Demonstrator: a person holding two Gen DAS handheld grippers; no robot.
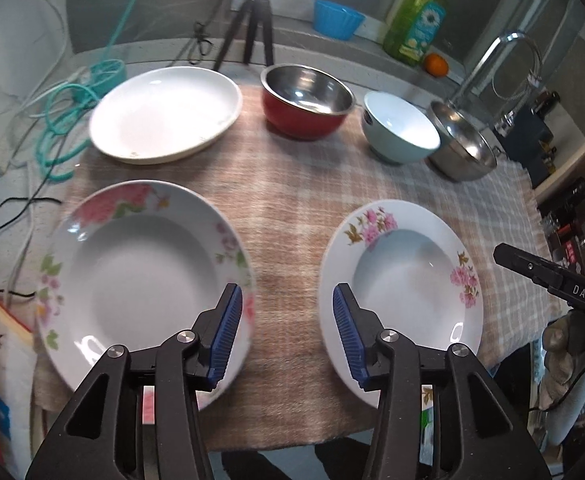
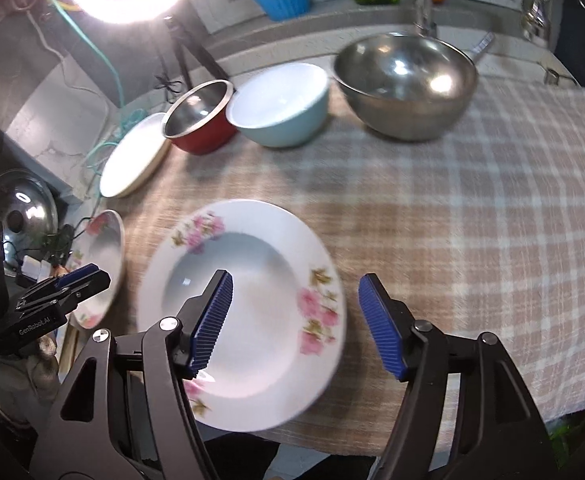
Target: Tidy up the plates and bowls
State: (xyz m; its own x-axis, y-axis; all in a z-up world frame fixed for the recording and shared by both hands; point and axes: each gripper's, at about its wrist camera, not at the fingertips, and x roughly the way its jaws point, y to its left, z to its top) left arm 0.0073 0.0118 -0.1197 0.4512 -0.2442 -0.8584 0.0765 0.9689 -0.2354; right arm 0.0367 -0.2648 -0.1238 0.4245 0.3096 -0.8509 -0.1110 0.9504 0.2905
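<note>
On the left, at about 9 o'clock on the checked cloth [image 1: 292,184], lies the big flower plate [image 1: 140,276]. Behind it, at 11 o'clock, sits the plain white plate [image 1: 164,112]. All the dishes lie flat and apart, so each one can be picked up alone.

The left gripper [image 1: 286,334] hangs over the bare cloth between the two flower plates. Its blue fingers are spread wide and hold nothing. It looks ready to go to either plate.

Along the back, from 12 to 2 o'clock, stand the red bowl [image 1: 306,106], the light blue bowl [image 1: 400,128] and the big steel bowl [image 2: 406,84], side by side and close together.

At about 4 o'clock lies the small flower plate [image 2: 248,308]. The right gripper [image 2: 296,322] is over its right rim, fingers spread wide, holding nothing. I think it wants this plate first, maybe to stack it on the bigger one.
</note>
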